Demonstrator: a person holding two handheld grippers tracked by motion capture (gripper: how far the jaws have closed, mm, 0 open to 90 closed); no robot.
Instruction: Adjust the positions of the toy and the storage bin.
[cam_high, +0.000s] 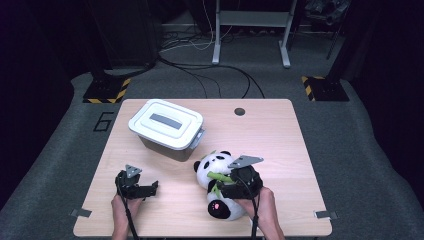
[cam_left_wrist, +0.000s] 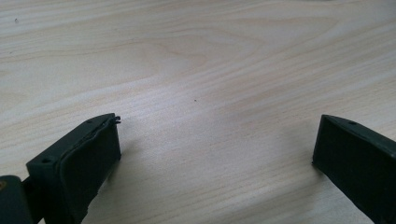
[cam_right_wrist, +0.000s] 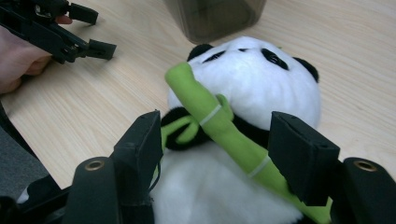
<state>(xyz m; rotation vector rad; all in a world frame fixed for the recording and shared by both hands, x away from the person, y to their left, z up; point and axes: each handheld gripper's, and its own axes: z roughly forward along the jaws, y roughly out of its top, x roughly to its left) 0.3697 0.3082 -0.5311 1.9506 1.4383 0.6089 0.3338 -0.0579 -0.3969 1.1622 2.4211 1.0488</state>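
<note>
The plush panda (cam_high: 217, 187) lies on the table (cam_high: 280, 150) at five o'clock from the lidded bin (cam_high: 167, 127); the right gripper (cam_high: 223, 190) straddles its bamboo stalk (cam_right_wrist: 219, 126), jaws apart; the left gripper (cam_high: 152, 188) stands open over bare wood

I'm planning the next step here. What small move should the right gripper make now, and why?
Probably close the right gripper on the panda: its jaws stand open around the toy's bamboo stick and chest without pressing, and the panda lies on the table.

Bright tabletop, dark surrounds, soft pics
</note>
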